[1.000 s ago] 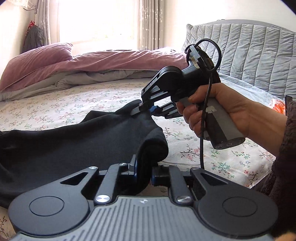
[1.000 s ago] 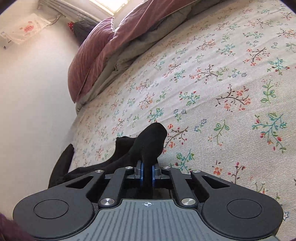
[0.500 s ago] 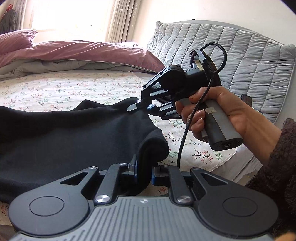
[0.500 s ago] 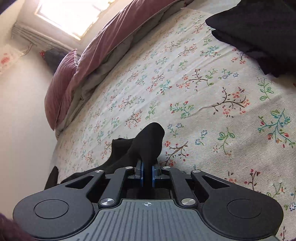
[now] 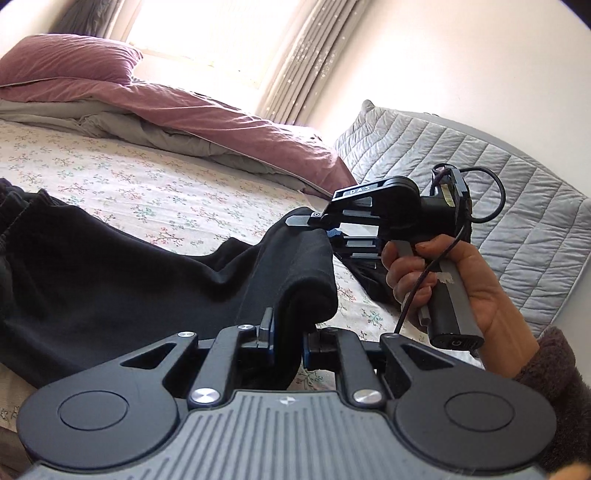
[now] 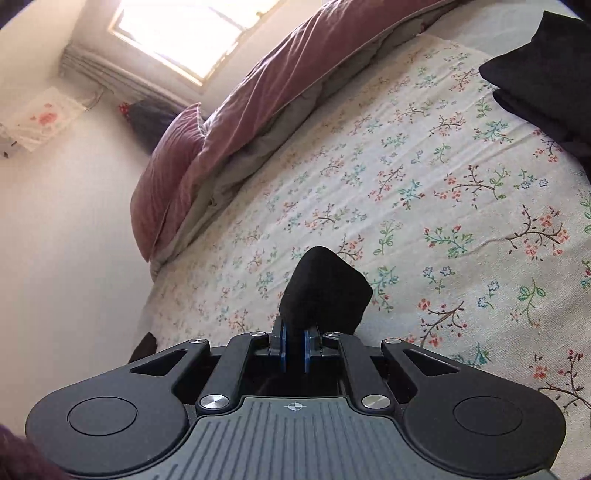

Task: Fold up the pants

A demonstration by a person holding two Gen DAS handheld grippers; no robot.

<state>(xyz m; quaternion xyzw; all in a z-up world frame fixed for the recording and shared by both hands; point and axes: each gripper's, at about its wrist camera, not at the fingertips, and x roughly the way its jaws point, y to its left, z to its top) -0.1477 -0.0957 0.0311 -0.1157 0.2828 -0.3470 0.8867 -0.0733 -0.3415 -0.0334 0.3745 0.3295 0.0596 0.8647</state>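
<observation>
Left wrist view: a pair of black pants [image 5: 110, 280] lies spread across a bed with a floral bedsheet [image 5: 122, 177], cream with small sprigs of flowers. Taking that sheet as the landmark, most of the pants rest flat on it toward the left, while their near right edge is lifted clear of it in two places. The left gripper [image 5: 286, 338], at the bottom of the picture, is clenched on a thick fold of the black cloth, which bulges up between its blue-edged fingers. Just beyond, above the sheet, the right gripper [image 5: 327, 230] pinches a second corner of the same edge; a person's hand [image 5: 454, 280] wraps its grey handle, with a brown fuzzy sleeve [image 5: 554, 376] at the wrist and a black cable looping from the back of the tool. At the far side of the sheet lie a mauve duvet [image 5: 229, 125] over grey bedding and a mauve pillow [image 5: 70, 61]. To the right of the sheet stands a grey quilted headboard [image 5: 480, 170].

Right wrist view: the right gripper [image 6: 293, 349] is shut tight on a lump of black pant cloth [image 6: 325, 288], held up off the floral sheet [image 6: 424, 192]. More dark folded fabric [image 6: 546, 85] sits on the sheet's far right corner. A bright window [image 6: 184, 33] lies beyond the bedding.
</observation>
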